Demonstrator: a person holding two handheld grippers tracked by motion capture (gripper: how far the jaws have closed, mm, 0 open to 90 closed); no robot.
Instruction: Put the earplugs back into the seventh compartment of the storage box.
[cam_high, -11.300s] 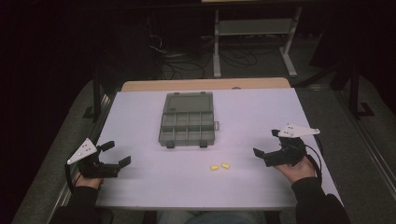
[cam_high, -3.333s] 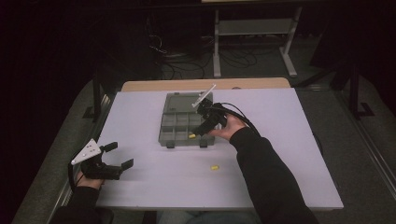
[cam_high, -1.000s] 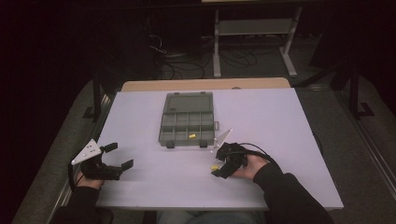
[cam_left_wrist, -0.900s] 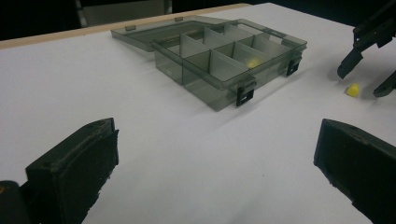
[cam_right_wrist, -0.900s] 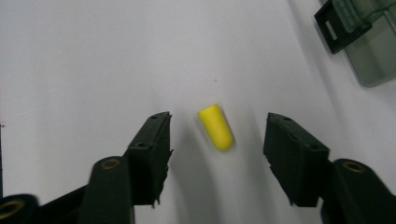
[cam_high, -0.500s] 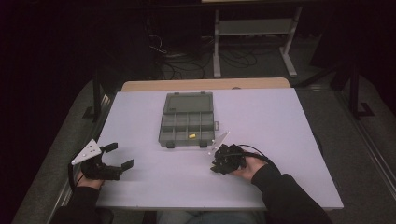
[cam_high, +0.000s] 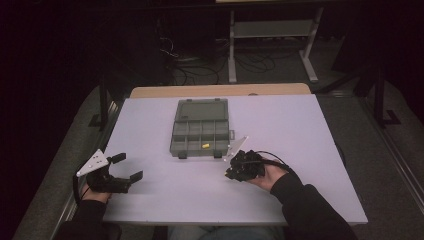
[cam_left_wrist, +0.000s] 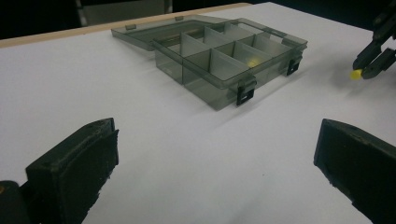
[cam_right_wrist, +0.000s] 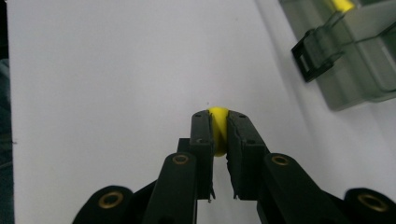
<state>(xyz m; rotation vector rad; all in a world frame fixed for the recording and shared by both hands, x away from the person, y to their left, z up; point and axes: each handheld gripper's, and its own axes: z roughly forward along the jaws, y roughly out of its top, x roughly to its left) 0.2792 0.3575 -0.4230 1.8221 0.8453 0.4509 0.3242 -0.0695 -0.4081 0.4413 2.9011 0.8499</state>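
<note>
A grey see-through compartment box (cam_high: 200, 131) lies open at the table's middle, its lid flat behind it. One small yellow piece (cam_high: 204, 146) rests in a front compartment (cam_left_wrist: 252, 62). My right gripper (cam_right_wrist: 218, 122) is shut on a second yellow piece (cam_right_wrist: 217, 128), just above the white table, a little right of the box's front right corner (cam_high: 235, 170). The left gripper view shows that piece (cam_left_wrist: 356, 74) at the right gripper's tips. My left gripper (cam_high: 131, 167) rests at the table's left front, jaws wide apart with nothing between them (cam_left_wrist: 210, 158).
The white table top (cam_high: 300, 130) stretches bare around the box. Black latches (cam_left_wrist: 244, 93) stick out from the box's front wall. Beyond the far edge stand a metal shelf frame (cam_high: 270, 30) and loose cables on a dark floor.
The right gripper has closed on the yellow piece on the table and shifted slightly toward the box. Earlier it dropped the other piece into the box. The left gripper stayed still.
</note>
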